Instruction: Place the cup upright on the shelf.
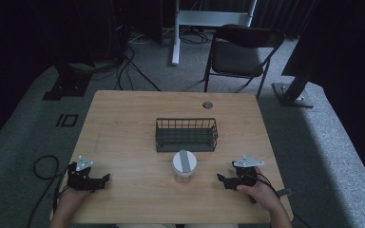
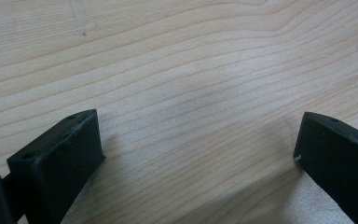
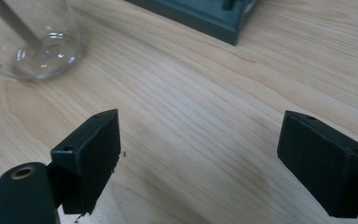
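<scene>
A clear glass jar with a white lid crossed by a grey strip stands at the table's near middle; its glass base appears upper left in the right gripper view. Just behind the jar sits a dark green wire basket, whose corner is visible in the right gripper view. My left gripper rests near the table's front left, open, with bare wood between its jaws. My right gripper lies to the right of the jar, open and empty.
The wooden table has a round cable grommet at its far edge. A black folding chair stands behind the table. Cables trail on the carpet at the left.
</scene>
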The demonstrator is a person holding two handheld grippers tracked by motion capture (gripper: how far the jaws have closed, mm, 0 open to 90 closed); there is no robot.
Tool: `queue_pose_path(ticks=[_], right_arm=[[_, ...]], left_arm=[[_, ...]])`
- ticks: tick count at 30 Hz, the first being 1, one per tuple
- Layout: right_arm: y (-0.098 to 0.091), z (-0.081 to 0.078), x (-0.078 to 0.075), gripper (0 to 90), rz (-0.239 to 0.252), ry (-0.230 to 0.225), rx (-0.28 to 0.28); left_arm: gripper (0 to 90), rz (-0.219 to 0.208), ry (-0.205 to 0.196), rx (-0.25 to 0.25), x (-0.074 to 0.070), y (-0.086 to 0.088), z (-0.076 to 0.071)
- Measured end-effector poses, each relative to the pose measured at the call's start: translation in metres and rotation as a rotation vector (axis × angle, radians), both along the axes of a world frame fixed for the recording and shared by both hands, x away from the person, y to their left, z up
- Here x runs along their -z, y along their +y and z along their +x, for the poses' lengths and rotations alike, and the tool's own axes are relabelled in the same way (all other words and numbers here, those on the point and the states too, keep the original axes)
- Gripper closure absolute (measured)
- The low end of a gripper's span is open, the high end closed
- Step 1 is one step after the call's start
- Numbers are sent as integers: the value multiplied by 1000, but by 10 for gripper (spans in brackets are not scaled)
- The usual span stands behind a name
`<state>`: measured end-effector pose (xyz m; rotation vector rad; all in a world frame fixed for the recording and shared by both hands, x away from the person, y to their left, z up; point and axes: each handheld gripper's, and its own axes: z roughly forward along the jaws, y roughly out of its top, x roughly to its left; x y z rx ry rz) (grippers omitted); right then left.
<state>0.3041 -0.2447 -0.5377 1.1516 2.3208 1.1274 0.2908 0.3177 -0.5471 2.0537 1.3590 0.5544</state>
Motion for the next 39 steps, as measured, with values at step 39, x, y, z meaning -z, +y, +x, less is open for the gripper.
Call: queue_pose_path(ticks=[39], right_arm=[[80,-7,-2,132,84,-36,-252]], left_arm=[[12,-2,-1,-1,0,0,0]])
